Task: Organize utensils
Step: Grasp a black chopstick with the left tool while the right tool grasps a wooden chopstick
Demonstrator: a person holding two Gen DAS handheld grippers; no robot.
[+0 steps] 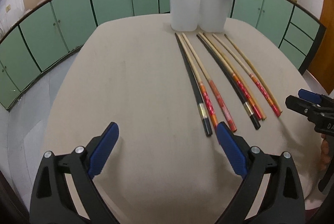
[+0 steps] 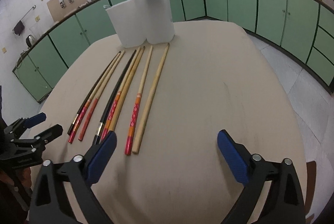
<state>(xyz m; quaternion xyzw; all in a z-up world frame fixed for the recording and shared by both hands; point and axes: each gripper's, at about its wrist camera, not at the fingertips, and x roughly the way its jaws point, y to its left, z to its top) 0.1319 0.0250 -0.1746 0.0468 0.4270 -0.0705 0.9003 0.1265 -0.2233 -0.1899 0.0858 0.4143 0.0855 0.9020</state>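
Risk, judged: the chopsticks lie packed side by side, several touching, so a closing grip is likely to catch two at once or roll a neighbour out of line. A slim stick flat on the table may also slip from the blue pads if pinched near its end. A stick brought in off-vertical could tip the white containers, which appear light.

Left gripper: jaws held wide apart, nothing between them. Right gripper: jaws likewise spread, empty.

Chopsticks are laid in a fan just in front of the containers, tips nearly touching the container bases, decorated ends toward the grippers. Seen from the containers, the left gripper's inner pad sits at the near end of one group; the right gripper's inner pad sits at the near end of the other.
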